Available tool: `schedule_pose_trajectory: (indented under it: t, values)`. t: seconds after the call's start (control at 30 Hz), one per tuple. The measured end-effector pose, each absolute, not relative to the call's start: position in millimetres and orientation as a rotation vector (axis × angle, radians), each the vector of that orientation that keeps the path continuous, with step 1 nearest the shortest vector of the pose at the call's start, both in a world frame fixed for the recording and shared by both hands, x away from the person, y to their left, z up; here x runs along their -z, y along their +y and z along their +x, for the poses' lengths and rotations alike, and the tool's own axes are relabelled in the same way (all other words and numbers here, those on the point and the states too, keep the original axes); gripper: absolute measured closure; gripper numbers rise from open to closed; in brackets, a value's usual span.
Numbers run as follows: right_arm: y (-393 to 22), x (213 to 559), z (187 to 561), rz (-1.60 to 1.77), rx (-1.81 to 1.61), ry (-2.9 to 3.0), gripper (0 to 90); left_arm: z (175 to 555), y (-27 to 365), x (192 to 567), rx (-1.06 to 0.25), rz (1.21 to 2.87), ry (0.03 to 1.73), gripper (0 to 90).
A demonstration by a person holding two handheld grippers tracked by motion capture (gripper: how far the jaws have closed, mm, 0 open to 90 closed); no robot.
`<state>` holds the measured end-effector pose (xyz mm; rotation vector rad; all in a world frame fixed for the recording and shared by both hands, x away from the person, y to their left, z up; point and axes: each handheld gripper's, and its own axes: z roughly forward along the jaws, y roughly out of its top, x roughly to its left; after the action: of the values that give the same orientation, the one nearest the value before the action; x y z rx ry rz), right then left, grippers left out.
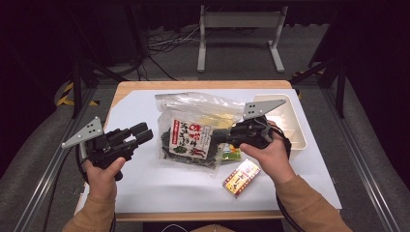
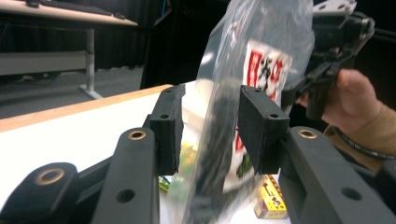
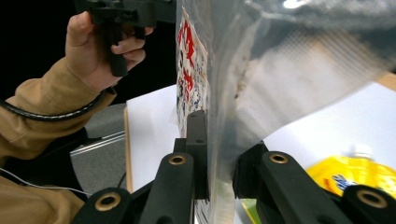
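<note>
The right claw (image 1: 223, 136) pinches the clear plastic bag (image 1: 193, 128) at its edge, holding it above the desk (image 1: 145, 183). The left claw (image 1: 143, 134), spread, sits just beside the bag, seemingly not touching. A small box (image 1: 241, 177) lies below the bag.

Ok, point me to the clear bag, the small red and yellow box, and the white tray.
Clear bag (image 1: 186, 137), high view, on its printed label.
Small red and yellow box (image 1: 241, 177), high view, middle of its top face.
White tray (image 1: 300, 140), high view, right-hand rim.

A small red-and-yellow box (image 1: 241, 177) lies on the white-covered desk (image 1: 145, 183), near a white tray (image 1: 293, 126) at its right edge.
</note>
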<state>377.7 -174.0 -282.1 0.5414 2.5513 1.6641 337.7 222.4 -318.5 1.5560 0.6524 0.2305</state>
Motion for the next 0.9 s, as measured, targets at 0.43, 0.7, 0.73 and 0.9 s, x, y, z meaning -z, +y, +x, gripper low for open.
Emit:
schedule_pose_trajectory:
  t: [0.43,0.7,0.73,0.9]
  values:
    - [-217.9,251.9,388.1,0.612,-1.512,2.474,79.8,344.9,227.6,328.7,-0.243,1.582,0.721,58.9]
    - [-236.7,246.6,395.3,0.656,-1.427,2.455,79.8,351.1,229.6,336.3,-0.234,1.580,0.768,58.6]
    - [-238.8,245.7,396.3,0.661,-1.420,2.451,79.8,352.4,230.5,337.7,-0.235,1.581,0.774,58.5]
    - [-249.6,238.7,401.4,0.684,-1.398,2.423,79.7,355.7,232.7,342.8,-0.250,1.592,0.799,56.9]
